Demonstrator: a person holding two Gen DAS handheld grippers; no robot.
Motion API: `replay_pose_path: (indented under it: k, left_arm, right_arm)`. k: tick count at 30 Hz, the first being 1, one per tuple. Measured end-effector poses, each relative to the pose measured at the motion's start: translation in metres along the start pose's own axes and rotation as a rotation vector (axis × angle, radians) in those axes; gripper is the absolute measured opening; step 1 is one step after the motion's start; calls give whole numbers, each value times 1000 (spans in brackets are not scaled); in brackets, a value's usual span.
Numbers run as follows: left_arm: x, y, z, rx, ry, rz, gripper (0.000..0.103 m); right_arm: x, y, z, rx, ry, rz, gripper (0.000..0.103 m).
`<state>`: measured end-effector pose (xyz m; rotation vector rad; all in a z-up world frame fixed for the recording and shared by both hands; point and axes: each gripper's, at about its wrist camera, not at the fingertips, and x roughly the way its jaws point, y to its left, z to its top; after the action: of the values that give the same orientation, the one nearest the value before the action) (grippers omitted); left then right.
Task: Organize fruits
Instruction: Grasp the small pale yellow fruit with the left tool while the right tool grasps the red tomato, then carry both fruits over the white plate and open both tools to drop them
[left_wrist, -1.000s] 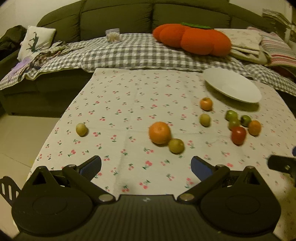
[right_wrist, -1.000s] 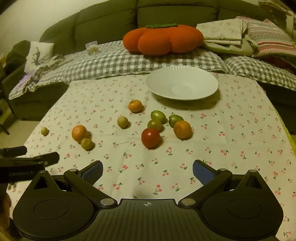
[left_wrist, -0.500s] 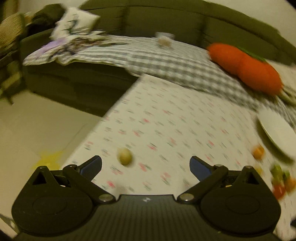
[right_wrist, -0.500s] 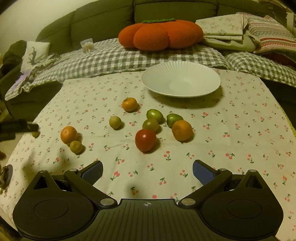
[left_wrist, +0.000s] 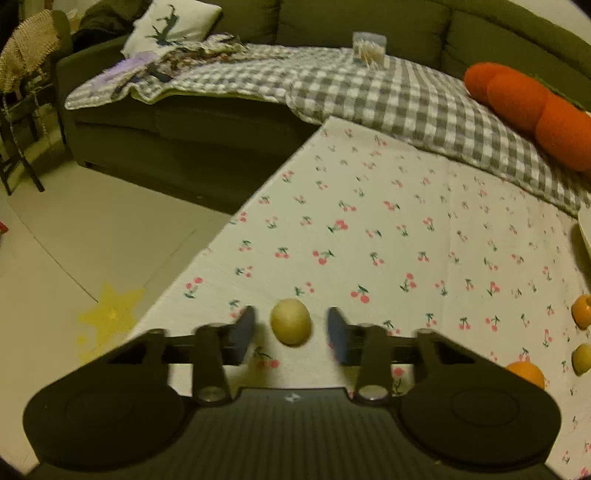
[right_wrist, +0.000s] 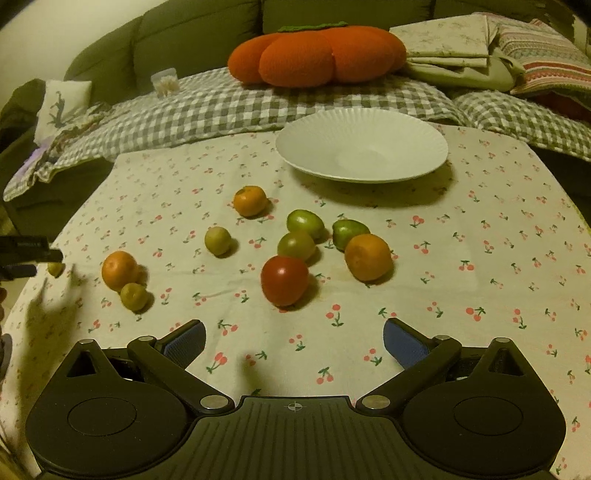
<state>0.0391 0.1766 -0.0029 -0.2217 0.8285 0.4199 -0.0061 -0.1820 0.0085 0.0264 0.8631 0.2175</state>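
Fruits are scattered on the table (right_wrist: 480, 229); the plate (right_wrist: 362, 147) at the far side holds none. One small yellow-green fruit (left_wrist: 290, 321) lies apart near the table's left edge, framed between the fingers of the left gripper (left_wrist: 290, 325), which are spread with a gap on each side, not yet touching it. The right gripper (right_wrist: 293, 341) hangs released, well short of the red tomato (right_wrist: 284, 280). The fruit is judged light, round, smooth and likely to roll, possibly bruisable; it is best taken across its widest middle, low to the cloth, with gentle pressure.
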Motion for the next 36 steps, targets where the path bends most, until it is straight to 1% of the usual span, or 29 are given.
replay_pose_path:
  k: [1, 2, 6, 9, 13, 17, 19, 20, 22, 23, 24, 27, 31, 34, 36]
  left_arm:
    - [3, 0, 0, -5, 9, -5, 24]
    - [5, 0, 0, -8, 17, -11, 22]
    - [4, -1, -2, -6, 10, -19, 22]
    - [-5, -2, -1, -27, 11, -62, 22]
    - [-24, -14, -1, 14, -36, -107, 22]
    - [-35, -26, -2, 30, -46, -154, 22]
    - [-39, -33, -2, 43, -50, -167, 22]
    - [-42, -36, -3, 51, -53, -173, 22]
    - [-46, -43, -2, 67, -57, -185, 22]
    - [-48, -46, -2, 74, -59, -192, 22]
    - [-50, -49, -2, 79, -60, -199, 22]
    - [-57, -55, -1, 81, -59, -237, 22]
    - [-65, -57, 5, 45, -41, -308, 22]
    - [-70, -63, 11, 30, -34, -364, 22]
    - [-73, -69, 14, 19, -28, -407, 22]
  right_arm:
    - [1, -1, 0, 2, -2, 0, 101]
    - [1, -2, 0, 8, -8, 9, 101]
    - [3, -4, 2, 4, -27, 40, 92]
    - [8, -2, 6, 0, -38, 57, 84]
    - [17, 0, 13, -7, -59, 58, 72]
    - [27, 0, 18, -2, -70, 49, 66]
    - [33, -1, 19, -2, -66, 46, 58]
    - [36, -1, 20, 0, -60, 47, 55]
    - [41, 0, 19, 0, -50, 46, 45]
    - [44, 0, 20, -1, -44, 47, 42]
    - [46, 1, 20, 3, -39, 55, 35]
    - [47, 2, 21, -9, -29, 61, 34]
    - [38, -3, 27, 19, -16, 75, 34]
    - [25, -10, 37, 51, -33, 109, 34]
    - [18, -15, 44, 65, -53, 117, 34]
